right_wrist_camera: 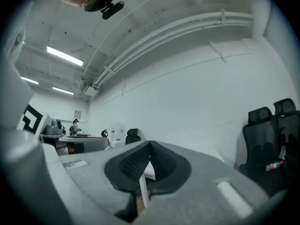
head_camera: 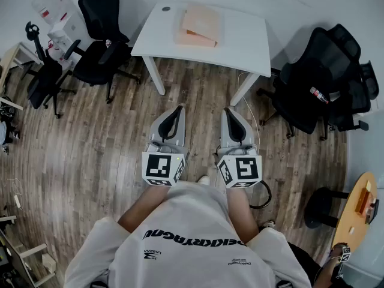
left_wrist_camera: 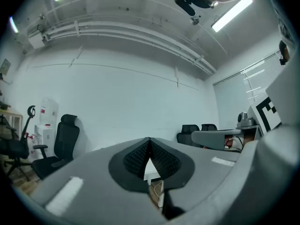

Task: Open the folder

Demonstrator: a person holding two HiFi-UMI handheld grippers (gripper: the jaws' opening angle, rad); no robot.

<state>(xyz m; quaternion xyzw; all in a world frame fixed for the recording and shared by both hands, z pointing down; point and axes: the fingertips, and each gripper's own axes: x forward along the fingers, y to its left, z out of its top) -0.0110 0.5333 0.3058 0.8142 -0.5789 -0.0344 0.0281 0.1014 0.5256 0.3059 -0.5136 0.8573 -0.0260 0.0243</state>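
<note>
**Both grippers shut, folder untouched**

I hold my left gripper [head_camera: 178, 110] and right gripper [head_camera: 229, 111] level, side by side. Each has its jaws pressed together with nothing between them. The folder [head_camera: 198, 26] lies flat on the table [head_camera: 243, 44] ahead, near its far edge and well apart from both grippers.

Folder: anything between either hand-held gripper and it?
Nothing visible. The folder lies on the white table, whose near side is bare. Only open wood floor separates the table from the left hand-held gripper and right hand-held gripper, both shut and empty. The black chairs stand off to either side.
</note>
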